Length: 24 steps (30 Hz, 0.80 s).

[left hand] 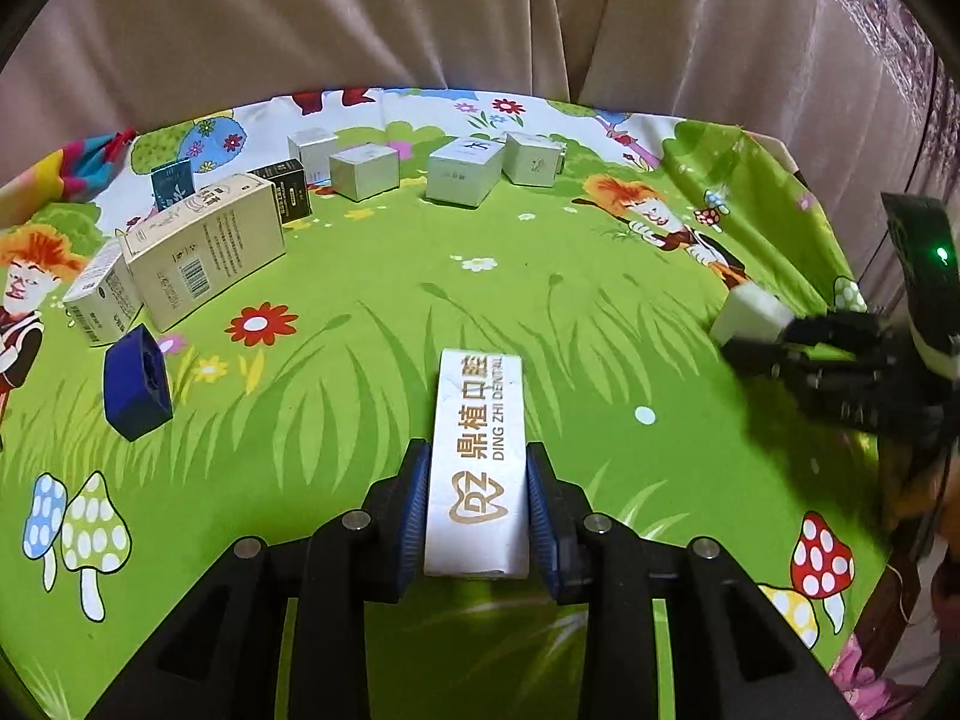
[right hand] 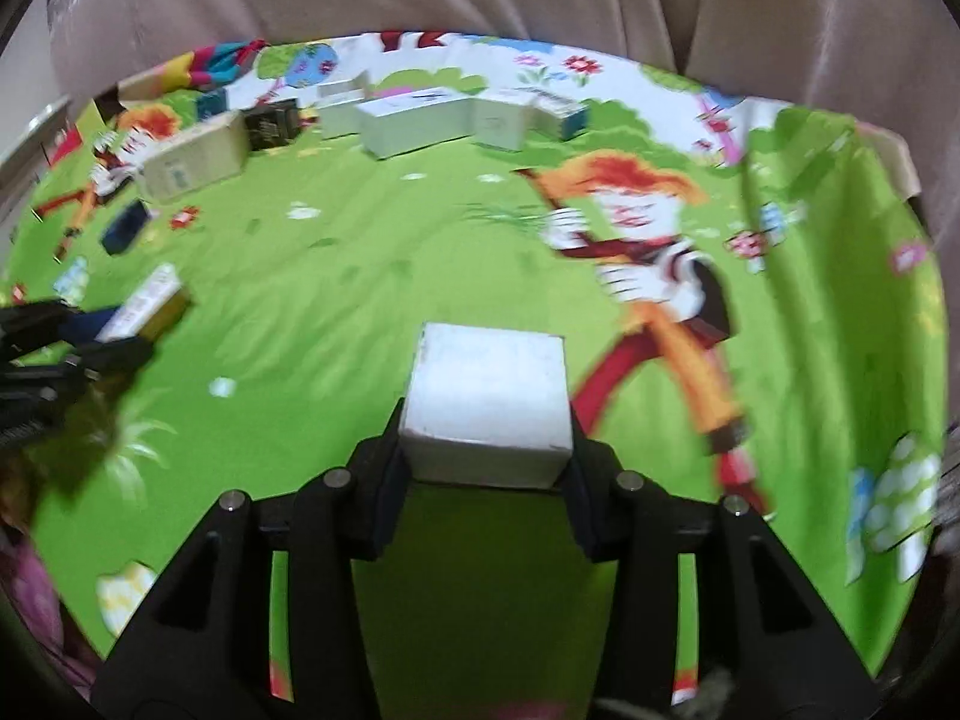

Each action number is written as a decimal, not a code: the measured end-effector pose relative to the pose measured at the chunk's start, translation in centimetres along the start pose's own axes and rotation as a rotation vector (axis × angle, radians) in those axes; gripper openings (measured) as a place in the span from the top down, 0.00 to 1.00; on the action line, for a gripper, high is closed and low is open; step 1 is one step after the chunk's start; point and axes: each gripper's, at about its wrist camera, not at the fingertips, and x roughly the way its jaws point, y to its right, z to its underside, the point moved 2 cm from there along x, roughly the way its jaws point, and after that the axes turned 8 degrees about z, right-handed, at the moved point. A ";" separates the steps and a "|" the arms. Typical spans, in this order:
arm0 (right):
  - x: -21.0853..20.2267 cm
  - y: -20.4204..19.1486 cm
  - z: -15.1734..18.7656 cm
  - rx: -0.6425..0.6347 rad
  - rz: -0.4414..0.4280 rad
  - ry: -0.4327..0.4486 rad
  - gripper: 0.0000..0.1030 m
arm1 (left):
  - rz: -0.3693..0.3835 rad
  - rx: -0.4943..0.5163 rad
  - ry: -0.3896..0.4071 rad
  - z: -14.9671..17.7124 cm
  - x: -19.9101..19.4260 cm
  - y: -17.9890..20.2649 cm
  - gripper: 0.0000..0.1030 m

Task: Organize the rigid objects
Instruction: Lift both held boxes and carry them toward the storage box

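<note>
Tablecloth [left hand: 540, 312] — green cartoon print with grass, mushrooms and red-haired figures; covers the whole work surface, with a beige curtain [left hand: 420, 12] behind it.

Large beige carton [left hand: 204, 252] — lying flat at far left, a smaller pale carton [left hand: 102, 297] touching its near-left side.

Row of grey and white boxes [left hand: 465, 171] — along the far edge, with two dark boxes [left hand: 288, 189] at its left end.

Long white dental box [left hand: 477, 468] — gold logo and lettering, pinched between the blue pads of the left gripper [left hand: 477, 516], pointing away from the camera, above the cloth.

White cube box [right hand: 486, 411] — clamped on both sides by the right gripper [right hand: 486, 468], over the green cloth near centre.

Blue block [left hand: 137, 390] — hollow, on the cloth at near left, just below the pale carton.
</note>
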 end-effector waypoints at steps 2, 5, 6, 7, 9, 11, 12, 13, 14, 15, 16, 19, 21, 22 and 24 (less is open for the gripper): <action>-0.3 -1.3 0.2 -0.010 0.015 0.003 0.52 | 0.000 -0.001 -0.002 -0.1 0.1 0.2 0.66; -0.6 -2.0 0.7 -0.006 0.026 0.004 0.52 | -0.030 0.033 -0.022 -0.1 0.3 0.8 0.64; -0.7 -2.1 0.7 -0.008 0.023 0.002 0.52 | -0.040 0.052 -0.033 -0.2 0.5 1.2 0.59; -0.7 -2.0 0.7 -0.011 0.016 -0.006 0.52 | -0.043 0.065 -0.041 -0.3 0.6 1.4 0.56; -0.6 -1.8 0.5 -0.006 0.003 -0.026 0.49 | -0.054 0.074 -0.055 -0.4 1.0 1.8 0.48; -0.3 -1.6 0.4 -0.006 0.003 -0.040 0.43 | -0.060 0.062 -0.064 -0.6 1.2 1.6 0.45; -0.2 -1.6 0.3 -0.007 0.005 -0.046 0.43 | -0.066 0.059 -0.068 -0.7 1.3 1.6 0.41; -0.1 -1.5 0.2 -0.007 0.002 -0.051 0.41 | -0.071 0.057 -0.071 -0.7 1.3 1.5 0.39; 0.1 -1.5 0.1 -0.008 0.000 -0.052 0.41 | -0.078 0.049 -0.072 -0.8 1.4 1.3 0.37; 0.1 -1.5 0.1 -0.012 0.000 -0.051 0.41 | -0.079 0.052 -0.072 -0.8 1.4 1.3 0.39; 0.1 -1.5 0.0 -0.022 0.001 -0.051 0.41 | -0.078 0.061 -0.075 -0.8 1.4 1.3 0.41; -0.2 -1.9 -0.1 -0.026 -0.002 -0.054 0.53 | -0.034 0.047 -0.088 -1.2 0.9 1.7 0.70; -1.6 -1.9 -0.2 0.018 0.007 0.020 0.53 | -0.053 0.014 -0.026 -1.6 -0.7 2.0 0.70; -2.7 -1.6 -0.3 0.071 0.008 0.064 0.53 | -0.088 0.029 0.034 -2.1 -2.3 2.6 0.70; -5.7 -1.4 -0.5 0.142 0.039 0.207 0.53 | -0.148 0.049 0.203 -2.9 -6.4 4.0 0.70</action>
